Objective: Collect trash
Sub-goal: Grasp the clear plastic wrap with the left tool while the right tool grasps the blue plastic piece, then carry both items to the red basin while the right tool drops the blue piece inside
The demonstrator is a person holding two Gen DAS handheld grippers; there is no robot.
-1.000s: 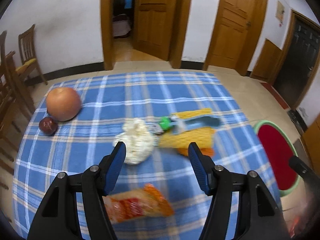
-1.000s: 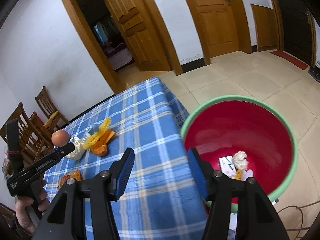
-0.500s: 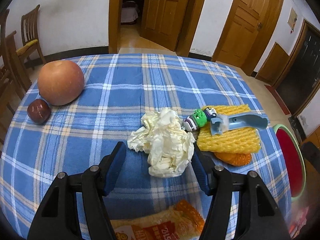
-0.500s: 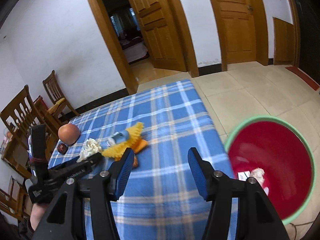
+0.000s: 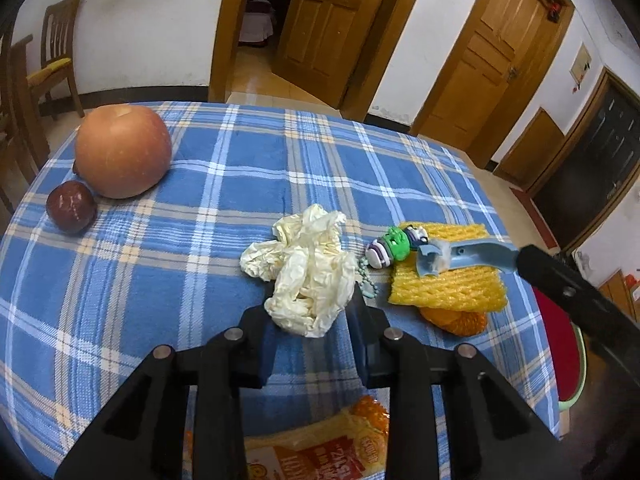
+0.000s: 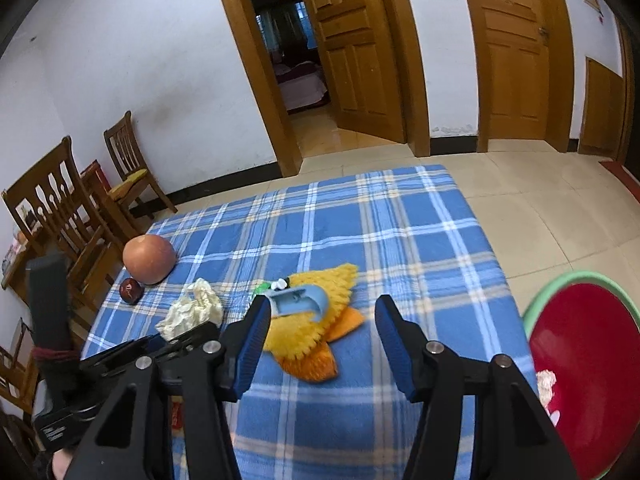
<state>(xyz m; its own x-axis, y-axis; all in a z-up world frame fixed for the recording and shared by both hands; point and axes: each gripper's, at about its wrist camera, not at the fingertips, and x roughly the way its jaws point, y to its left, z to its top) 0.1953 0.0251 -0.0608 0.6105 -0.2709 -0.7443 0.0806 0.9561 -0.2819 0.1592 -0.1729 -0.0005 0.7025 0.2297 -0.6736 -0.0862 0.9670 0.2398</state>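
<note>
A crumpled cream-white paper wad (image 5: pixel 308 268), soft and creased, lies on the blue plaid cloth tabletop (image 5: pixel 200 160). The left gripper (image 5: pixel 310 320) slants down, its blue-padded fingers (image 5: pixel 262 344) clamped on the wad's near edge. The right gripper (image 6: pixel 320 320) angles down, closing on nothing, over a yellow foam net sleeve (image 6: pixel 316 320). A red plastic basin with green rim (image 6: pixel 592 352) sits beside the table.

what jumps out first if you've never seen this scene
The left gripper pinching a crumpled cream tissue mid-table on the blue plaid cloth. Then the big apple at the far left, and the red basin with a green rim beside the table on the right.
</note>
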